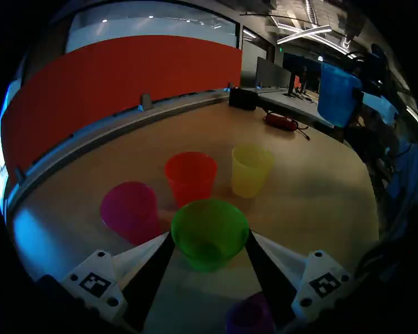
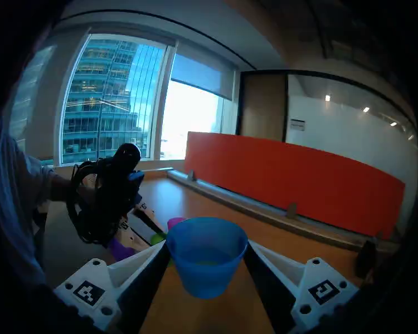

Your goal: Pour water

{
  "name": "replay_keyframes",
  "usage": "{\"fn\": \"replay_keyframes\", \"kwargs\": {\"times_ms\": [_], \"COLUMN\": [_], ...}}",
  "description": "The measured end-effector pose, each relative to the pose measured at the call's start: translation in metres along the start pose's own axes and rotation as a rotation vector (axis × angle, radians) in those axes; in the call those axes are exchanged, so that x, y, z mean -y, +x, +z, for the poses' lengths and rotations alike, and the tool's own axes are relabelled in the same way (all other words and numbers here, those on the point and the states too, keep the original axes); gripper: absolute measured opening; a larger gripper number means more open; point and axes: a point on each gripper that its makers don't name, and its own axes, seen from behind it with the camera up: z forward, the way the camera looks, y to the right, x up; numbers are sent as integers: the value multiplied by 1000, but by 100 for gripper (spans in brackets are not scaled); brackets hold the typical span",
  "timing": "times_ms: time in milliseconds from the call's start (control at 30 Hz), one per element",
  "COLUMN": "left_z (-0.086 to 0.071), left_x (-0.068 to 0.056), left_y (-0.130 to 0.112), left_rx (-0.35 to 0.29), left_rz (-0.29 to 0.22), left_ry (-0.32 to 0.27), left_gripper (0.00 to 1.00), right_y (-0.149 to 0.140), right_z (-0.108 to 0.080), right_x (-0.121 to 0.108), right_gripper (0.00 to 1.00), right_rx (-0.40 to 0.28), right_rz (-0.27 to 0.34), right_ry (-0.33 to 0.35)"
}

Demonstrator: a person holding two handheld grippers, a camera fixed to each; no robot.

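In the left gripper view my left gripper (image 1: pixel 210 245) is shut on a green cup (image 1: pixel 210 234), held upright above the wooden table (image 1: pixel 315 189). Beyond it stand a magenta cup (image 1: pixel 130 210), a red cup (image 1: pixel 190 175) and a yellow cup (image 1: pixel 251 168). A purple cup (image 1: pixel 249 316) shows just below the green one. The right gripper's blue cup (image 1: pixel 337 93) hangs in the air at the far right. In the right gripper view my right gripper (image 2: pixel 207 261) is shut on that blue cup (image 2: pixel 207 255), upright, with the left gripper (image 2: pixel 111 195) and a person's sleeve (image 2: pixel 16 189) to the left.
A red partition (image 1: pixel 125 78) runs along the table's far side. A black box (image 1: pixel 242 98) and a red device with a cable (image 1: pixel 281 121) lie at the far end. Large windows (image 2: pixel 114 100) stand behind the left gripper in the right gripper view.
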Motion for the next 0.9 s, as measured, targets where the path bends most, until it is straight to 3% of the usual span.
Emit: {"fn": "replay_keyframes", "kwargs": {"times_ms": [300,900], "left_z": [-16,-76], "left_x": [-1,10], "left_y": [17,63], "left_rx": [-58,-233], "left_rz": [8,41], "left_ry": [4,91], "left_gripper": [88,88], "right_y": [3,18], "right_z": [0,1], "right_x": [-2,0], "right_gripper": [91,91], "right_rx": [-5,-26], "right_rz": [6,7], "right_ry": [-6,-10]}}
